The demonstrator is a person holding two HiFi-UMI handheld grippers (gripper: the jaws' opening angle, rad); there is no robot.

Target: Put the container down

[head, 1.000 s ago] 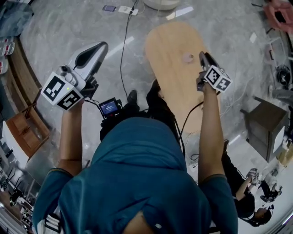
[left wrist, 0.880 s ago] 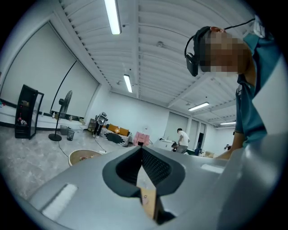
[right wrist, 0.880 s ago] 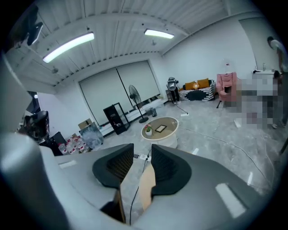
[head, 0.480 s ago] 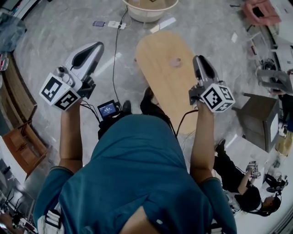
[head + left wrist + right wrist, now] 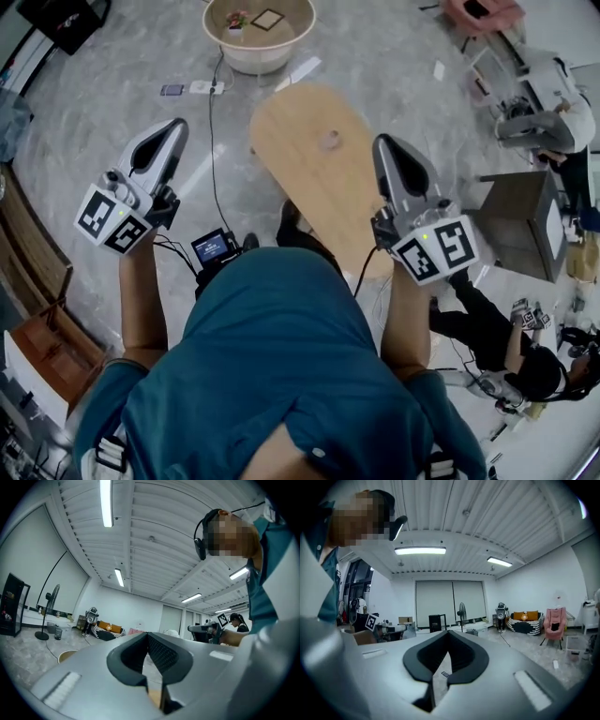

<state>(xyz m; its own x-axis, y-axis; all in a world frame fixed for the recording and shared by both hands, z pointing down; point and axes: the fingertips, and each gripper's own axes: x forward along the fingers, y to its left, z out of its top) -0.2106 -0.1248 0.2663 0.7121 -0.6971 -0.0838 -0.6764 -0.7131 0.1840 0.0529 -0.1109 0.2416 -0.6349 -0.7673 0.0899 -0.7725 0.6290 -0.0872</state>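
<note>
Grey marbled floor under me, and a long oval wooden table (image 5: pixel 309 187) running away from my operator's body in the head view. The container (image 5: pixel 327 140) is down on that tabletop, toward its far end, a small pale thing sitting free with bare wood all round it. From straight above I only get a roundish outline. No long axis shows, and I can't tell which way it points or whether it stands upright.

Left gripper (image 5: pixel 172 128) is out to the left of the table, over the floor and well apart from the container. In the left gripper view its pads (image 5: pixel 161 654) come together at the tips, with nothing between them, only room beyond.

Right gripper (image 5: pixel 382 145) hangs over the table's right edge, its nose aimed up the table. The container lies off to the left of that nose, not touching it. In the right gripper view the jaws are closing right up, the pads (image 5: pixel 462 656) meeting at the tips around empty air.

A cream basin (image 5: pixel 258 64) sits on the floor past the table's far end. A small black screen unit (image 5: pixel 214 247) lies on the floor near the operator's feet, and another person (image 5: pixel 525 366) is seated low at the right.
</note>
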